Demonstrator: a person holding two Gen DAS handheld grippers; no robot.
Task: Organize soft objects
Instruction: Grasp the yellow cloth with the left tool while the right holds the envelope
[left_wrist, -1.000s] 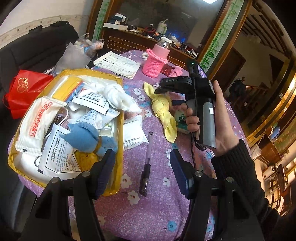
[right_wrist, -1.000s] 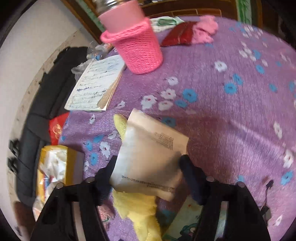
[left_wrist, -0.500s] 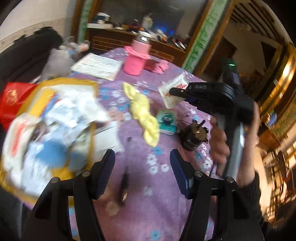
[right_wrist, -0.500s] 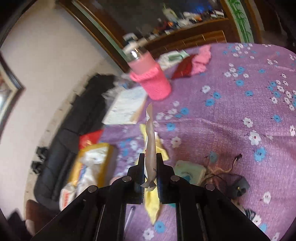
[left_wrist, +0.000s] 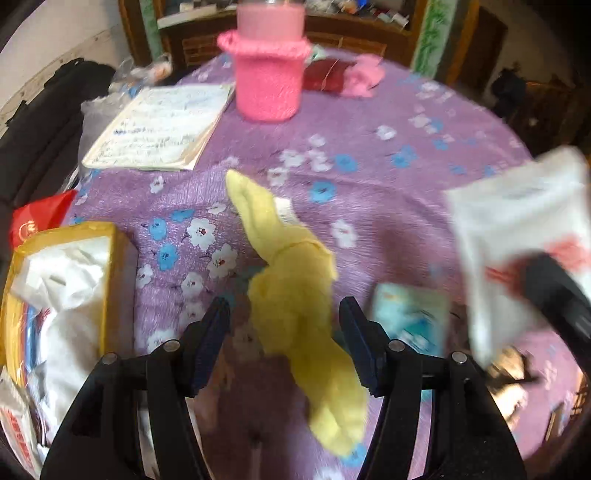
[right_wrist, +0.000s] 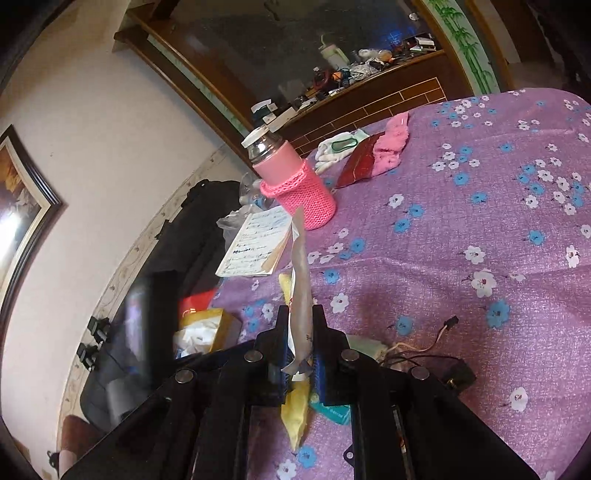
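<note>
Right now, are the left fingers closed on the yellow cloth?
No, the left fingers stand open on either side of the yellow cloth.

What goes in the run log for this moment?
left tongs: open, astride yellow cloth | right tongs: shut on white packet, lifted

Ahead of me, top centre of the frame, a pink knit-sleeved flask (left_wrist: 267, 79) stands on the purple flowered tablecloth (left_wrist: 388, 206). An open notebook (left_wrist: 159, 127) lies to its left. Lower right, I see a black wired part (right_wrist: 448, 369).
</note>
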